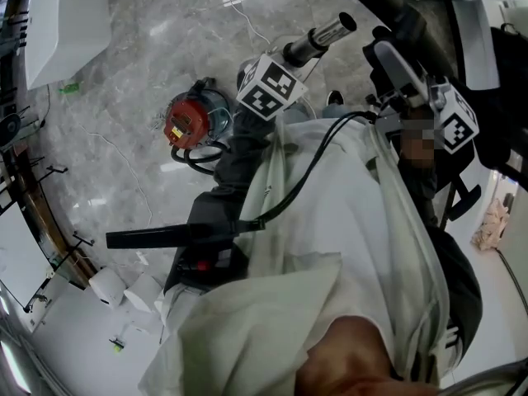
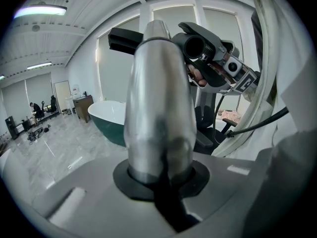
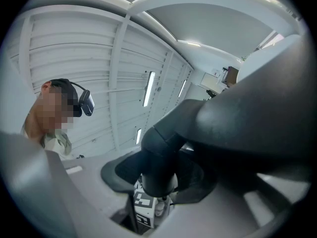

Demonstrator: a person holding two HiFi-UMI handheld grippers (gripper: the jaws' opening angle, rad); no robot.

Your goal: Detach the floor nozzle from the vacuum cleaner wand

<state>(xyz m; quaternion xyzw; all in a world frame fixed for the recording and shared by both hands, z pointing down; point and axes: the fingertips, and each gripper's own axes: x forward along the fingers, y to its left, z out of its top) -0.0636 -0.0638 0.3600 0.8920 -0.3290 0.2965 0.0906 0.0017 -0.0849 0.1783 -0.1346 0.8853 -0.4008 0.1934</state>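
Observation:
My left gripper (image 1: 290,58) (image 2: 161,177) is shut on the silver vacuum wand (image 1: 323,36) (image 2: 158,113), which runs up and away from its jaws. The marker cube (image 1: 266,89) shows where this gripper sits in the head view. To the wand's right, my right gripper (image 1: 394,73) (image 3: 158,182) is shut on the floor nozzle's dark grey neck (image 3: 163,148). The neck widens into a bulky dark body (image 3: 252,118). A black part of the nozzle (image 2: 126,38) shows behind the wand's top. I cannot tell whether neck and wand are still joined.
On the marble floor lie a red and teal vacuum part (image 1: 191,120), a black crevice tool (image 1: 157,236) and white rolls (image 1: 107,285). The person's pale clothing (image 1: 346,221) and a black cable (image 1: 305,184) fill the near foreground. A dark green bathtub (image 2: 106,115) stands in the room.

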